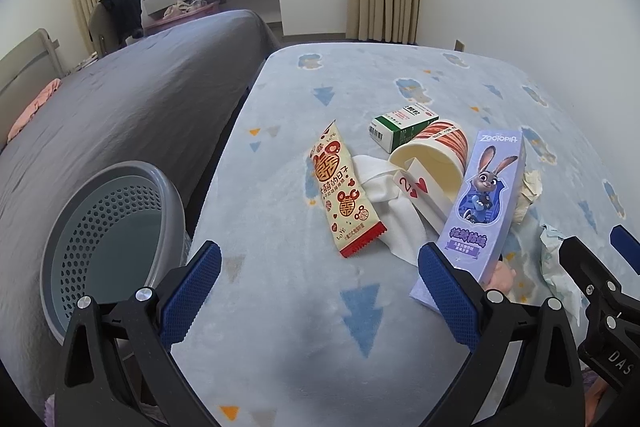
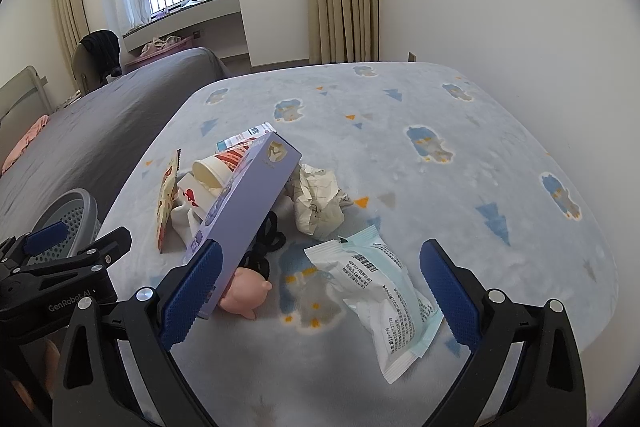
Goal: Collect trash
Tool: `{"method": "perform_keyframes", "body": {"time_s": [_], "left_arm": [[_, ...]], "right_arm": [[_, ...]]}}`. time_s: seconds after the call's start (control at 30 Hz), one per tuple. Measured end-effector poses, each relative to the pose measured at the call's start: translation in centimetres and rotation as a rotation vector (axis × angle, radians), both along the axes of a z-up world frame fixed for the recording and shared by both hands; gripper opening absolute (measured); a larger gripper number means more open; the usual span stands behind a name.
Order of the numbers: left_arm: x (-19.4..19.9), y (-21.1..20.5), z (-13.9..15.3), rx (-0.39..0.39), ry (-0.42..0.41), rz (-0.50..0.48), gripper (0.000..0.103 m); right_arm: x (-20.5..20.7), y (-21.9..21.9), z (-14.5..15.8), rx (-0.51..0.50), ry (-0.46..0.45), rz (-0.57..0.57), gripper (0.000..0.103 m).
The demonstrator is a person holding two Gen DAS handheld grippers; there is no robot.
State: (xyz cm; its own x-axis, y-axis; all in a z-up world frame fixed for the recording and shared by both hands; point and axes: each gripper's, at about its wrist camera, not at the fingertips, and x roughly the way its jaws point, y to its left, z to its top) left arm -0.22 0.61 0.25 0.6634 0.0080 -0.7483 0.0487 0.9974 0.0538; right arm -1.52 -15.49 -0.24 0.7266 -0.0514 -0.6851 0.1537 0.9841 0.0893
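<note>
Both sets of tongs are spread wide with nothing between the blue pads: the left tongs (image 1: 320,293) hang over the near edge of the bed with the pale blue fleece blanket (image 1: 400,75), and the right tongs (image 2: 322,293) hang just beside them, over the same blanket. The trash sits in a loose heap in the middle of the bed. There's a long cream and red snack wrapper (image 1: 340,193) lying flat, and next to it a crumpled white tissue (image 1: 384,203) with a playing card with a red 2 and heart (image 1: 412,185) on top of it. A red-striped paper cup (image 1: 436,155) lies tipped on its side with its mouth towards the left camera, and a small green and white medicine box (image 1: 400,127) sits just behind it. The tall lilac Zootopia carton with the rabbit picture (image 1: 480,199) leans across the pile, its near end right by the left pad of the right tongs in the right wrist view (can't tell if they actually touch). Behind the carton is a wad of crumpled cream paper (image 2: 318,203), under it a black hair tie (image 2: 268,239) and a small pink rubbery toy (image 2: 244,297). A white and mint sealed packet with a barcode (image 2: 384,291) lies between the right tongs' pads. The grey perforated plastic wastebasket (image 1: 112,239) stands off the bed's left edge, beside the grey bed (image 1: 120,99).
</note>
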Motion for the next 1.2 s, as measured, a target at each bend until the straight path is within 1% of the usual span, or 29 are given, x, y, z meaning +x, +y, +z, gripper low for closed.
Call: {"method": "perform_keyframes", "body": {"time_s": [1.2], "left_arm": [[0.01,0.3,-0.26,0.005,-0.001,0.001,0.097]], "right_arm": [[0.13,0.12,-0.06,-0.001,0.002,0.001,0.095]]}}
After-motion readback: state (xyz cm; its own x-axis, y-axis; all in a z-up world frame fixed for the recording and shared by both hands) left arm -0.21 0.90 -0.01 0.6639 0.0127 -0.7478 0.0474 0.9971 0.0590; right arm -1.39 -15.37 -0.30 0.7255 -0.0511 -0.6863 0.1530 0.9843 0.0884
